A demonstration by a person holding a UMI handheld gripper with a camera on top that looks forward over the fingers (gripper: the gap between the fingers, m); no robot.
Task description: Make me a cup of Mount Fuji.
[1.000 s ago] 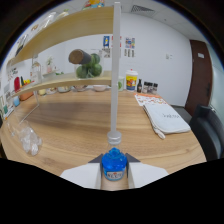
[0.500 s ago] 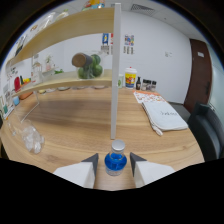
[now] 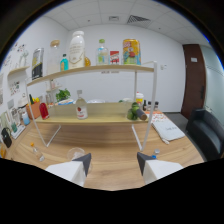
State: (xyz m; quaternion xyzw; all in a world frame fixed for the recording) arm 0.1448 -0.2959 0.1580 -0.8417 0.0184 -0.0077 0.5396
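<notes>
The gripper (image 3: 114, 162) was seen with its two fingers (image 3: 82, 162) spread wide apart and nothing held between them, only the bare wooden counter (image 3: 110, 150) showing through the gap. A clear glass cup (image 3: 76, 153) was found standing on the counter just ahead of the left finger, close to its tip but not between the two. Near the right finger tip a small blue-capped bottle (image 3: 154, 155) was partly visible on the counter. Beyond the fingers a white-framed shelf rack (image 3: 90, 75) was set across the counter, with two wooden boards. On the upper board a large white bottle (image 3: 76, 49), a green-capped clear bottle (image 3: 102, 52) and a yellow can (image 3: 131, 51) were lined up against the wall. On the lower board a clear bottle with a red label (image 3: 80, 107) was standing upright, a red container (image 3: 43, 110) was placed further along to one side, and a green item (image 3: 133, 111) was resting near the rack's post. A printed sheet (image 3: 168, 128) was laid flat on the counter beside the rack, and a dark chair (image 3: 206, 131) was seen past the counter's end, near a brown door (image 3: 192, 77).
</notes>
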